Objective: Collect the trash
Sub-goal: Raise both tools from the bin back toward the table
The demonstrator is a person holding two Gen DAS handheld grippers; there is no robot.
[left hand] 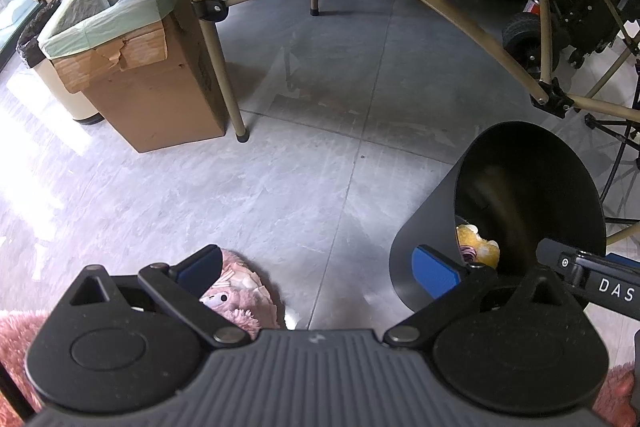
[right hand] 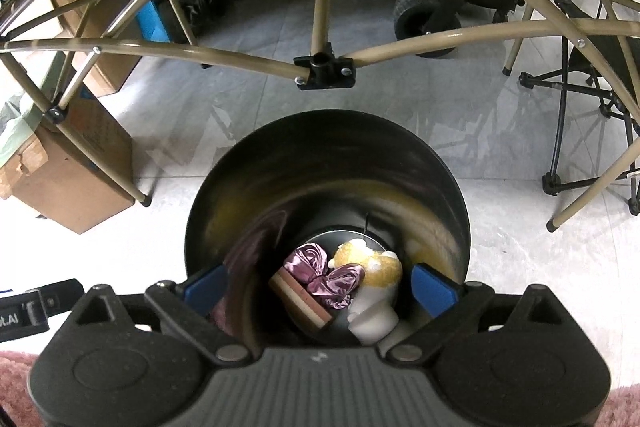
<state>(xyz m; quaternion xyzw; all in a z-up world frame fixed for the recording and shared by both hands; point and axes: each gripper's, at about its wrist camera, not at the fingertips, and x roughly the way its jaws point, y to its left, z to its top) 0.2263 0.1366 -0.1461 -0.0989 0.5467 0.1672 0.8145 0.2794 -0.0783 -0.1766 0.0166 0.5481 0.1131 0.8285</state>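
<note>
A black round trash bin stands on the grey tile floor; in the right wrist view I look straight down into the bin. Inside lie a shiny purple cloth, a yellow and white plush and a flat pinkish piece. My right gripper is open and empty, just above the bin's mouth. My left gripper is open and empty above the floor, left of the bin. A pink plush item lies on the floor under its left finger.
A cardboard box lined with a green bag stands at the left. Folding table legs and cross bars rise behind the bin. A wheeled cart and a folded chair stand further back. A pink rug lies below.
</note>
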